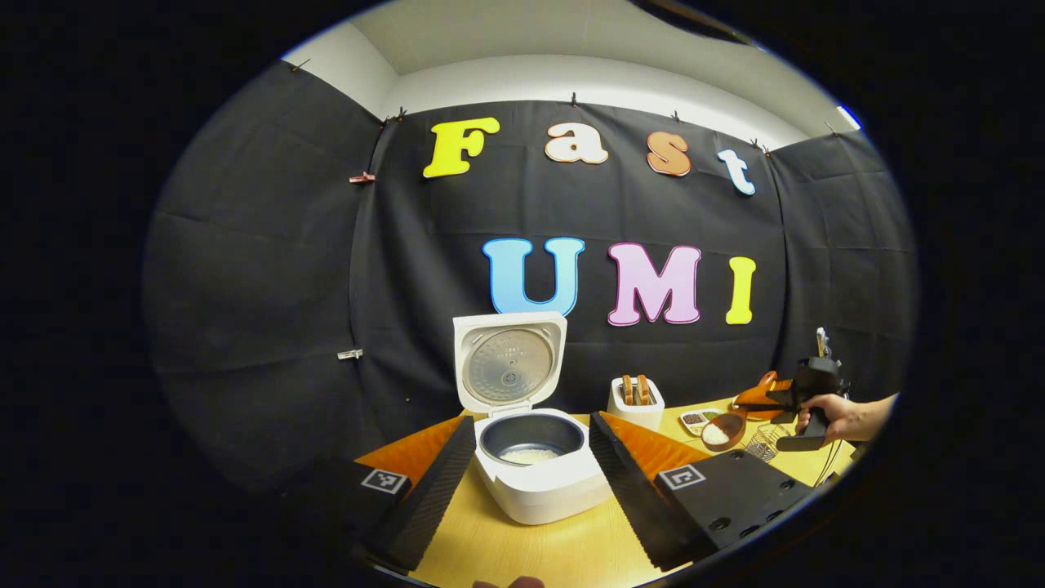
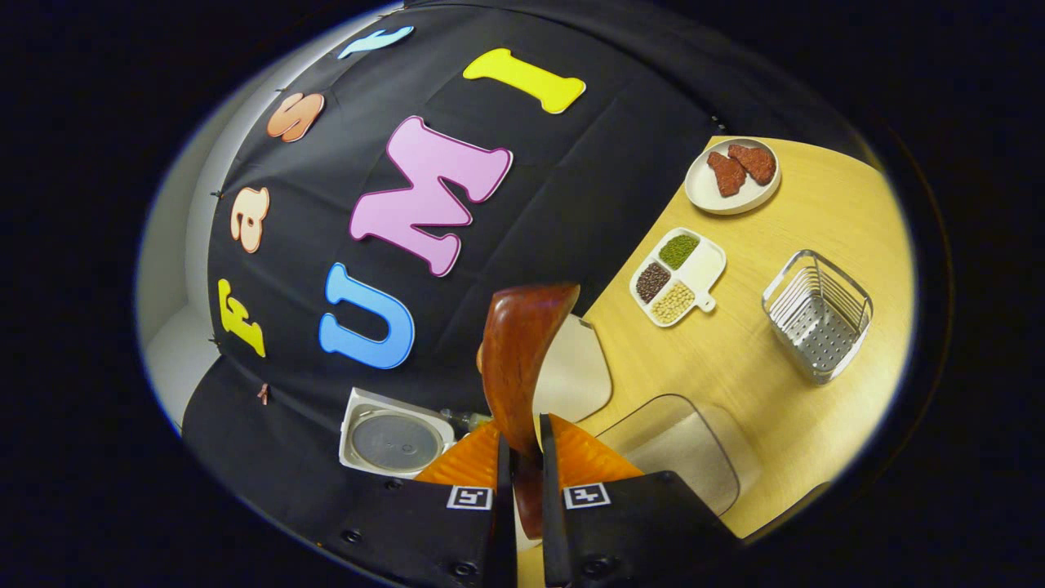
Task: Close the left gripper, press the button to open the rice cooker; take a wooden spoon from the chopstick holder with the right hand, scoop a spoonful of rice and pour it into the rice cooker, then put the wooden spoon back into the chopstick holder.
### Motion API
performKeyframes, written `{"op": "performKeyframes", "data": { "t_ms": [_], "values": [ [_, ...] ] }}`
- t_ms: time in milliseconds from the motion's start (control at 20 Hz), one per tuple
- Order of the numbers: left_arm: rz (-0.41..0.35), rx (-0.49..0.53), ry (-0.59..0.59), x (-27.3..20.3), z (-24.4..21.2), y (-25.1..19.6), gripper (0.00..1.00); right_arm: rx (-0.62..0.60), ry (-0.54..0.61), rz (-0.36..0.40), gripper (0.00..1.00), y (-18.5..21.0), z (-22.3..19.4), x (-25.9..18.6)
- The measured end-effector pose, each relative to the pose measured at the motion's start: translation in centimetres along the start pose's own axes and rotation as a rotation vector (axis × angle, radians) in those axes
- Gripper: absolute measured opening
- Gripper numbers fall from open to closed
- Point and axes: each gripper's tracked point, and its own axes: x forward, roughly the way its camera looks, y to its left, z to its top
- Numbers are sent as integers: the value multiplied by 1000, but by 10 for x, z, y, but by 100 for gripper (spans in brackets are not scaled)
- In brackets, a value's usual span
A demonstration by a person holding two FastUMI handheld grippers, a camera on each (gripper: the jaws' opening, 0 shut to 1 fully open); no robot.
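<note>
Gripping the wooden spoon (image 2: 522, 367) handle, the right claw (image 2: 519, 490) pinches shut, bowl projecting ahead.

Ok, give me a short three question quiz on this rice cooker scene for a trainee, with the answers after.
1. True or false: the rice cooker has its lid closed.
2. What does the right gripper hold? A) a chopstick B) a wooden spoon C) a plate
3. Fill in the blank: in the left gripper view, the bowl of the wooden spoon carries white ____.

Key:
1. False. The lid stands up and the inner pot shows, with some rice at the bottom.
2. B. Both fingers press on the wooden spoon's handle.
3. Rice.
</note>
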Motion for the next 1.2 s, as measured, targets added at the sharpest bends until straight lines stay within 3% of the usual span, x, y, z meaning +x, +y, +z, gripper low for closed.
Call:
{"op": "performKeyframes", "data": {
  "t_ms": [650, 950, 1200],
  "values": [
    [87, -35, 13, -13, -14, 51, 96, 30, 156, 200, 17, 177, -91, 61],
    [131, -30, 24, -17, -21, 76, 96, -101, 168, 220, 17, 226, -145, 116],
    [178, -54, 31, -22, -26, 98, 96, -281, 130, 176, 17, 230, -170, 160]
  ]
}}
